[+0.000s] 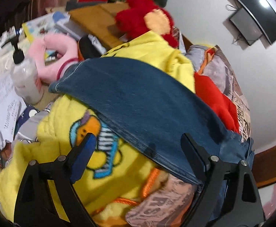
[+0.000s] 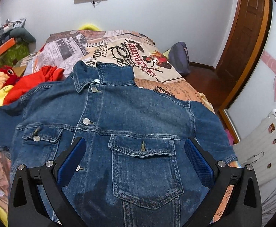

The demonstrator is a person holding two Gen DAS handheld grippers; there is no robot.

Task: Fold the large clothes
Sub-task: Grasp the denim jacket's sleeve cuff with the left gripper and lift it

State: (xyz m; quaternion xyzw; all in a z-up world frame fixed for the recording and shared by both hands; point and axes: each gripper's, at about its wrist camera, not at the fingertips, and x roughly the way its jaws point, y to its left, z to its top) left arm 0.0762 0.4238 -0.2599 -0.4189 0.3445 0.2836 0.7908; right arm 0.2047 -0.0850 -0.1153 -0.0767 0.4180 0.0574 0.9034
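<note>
A blue denim jacket (image 2: 119, 124) is lying front side up on a bed (image 2: 168, 75) that is wearing a cover printed with newspaper pictures. Its collar is pointing toward the far wall and its buttons are showing.

The right claw (image 2: 135, 155) is hanging wide open over the jacket's chest pocket (image 2: 143, 168). Its two blue pads (image 2: 198, 162) are sitting on either side of the pocket, and it is holding nothing.

The left claw (image 1: 138, 147) is standing wide open too, by one sleeve (image 1: 138, 102) of the jacket. The sleeve is stretching out flat over a fluffy yellow blanket (image 1: 77, 151) with a cartoon on it. The sleeve's edge is passing between the two fingers (image 1: 192, 155), but they are not squeezing it.

A red cloth (image 2: 35, 83) is lying just beside the jacket's shoulder. A red plush toy (image 1: 143, 20), a pink plush toy (image 1: 52, 54) and a pump bottle (image 1: 26, 75) are sitting farther off on the left.
</note>
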